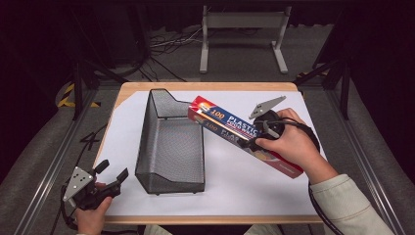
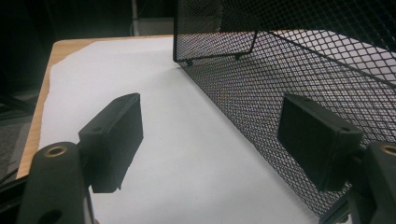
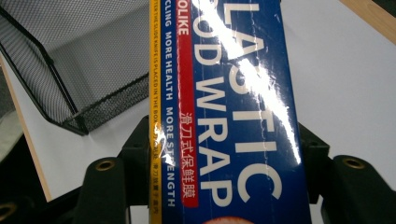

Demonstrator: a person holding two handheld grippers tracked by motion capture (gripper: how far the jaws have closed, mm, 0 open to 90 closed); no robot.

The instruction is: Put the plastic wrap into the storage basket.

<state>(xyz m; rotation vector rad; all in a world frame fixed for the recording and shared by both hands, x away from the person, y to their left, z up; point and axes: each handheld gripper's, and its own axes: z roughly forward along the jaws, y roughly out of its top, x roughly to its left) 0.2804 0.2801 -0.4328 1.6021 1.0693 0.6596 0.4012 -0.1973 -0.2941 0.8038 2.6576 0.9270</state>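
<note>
We see a wooden table (image 1: 128,88) covered by a white sheet (image 1: 235,186), with a black mesh basket (image 1: 171,147) resting on the sheet's left half, near its front edge.

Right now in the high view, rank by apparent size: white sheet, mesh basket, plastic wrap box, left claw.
1. White sheet
2. Mesh basket
3. Plastic wrap box, partly hidden by the hand
4. Left claw

Glossy cardboard wrap box (image 3: 224,112); black wire-mesh basket (image 1: 169,142); matt white sheet (image 1: 235,181).
</note>
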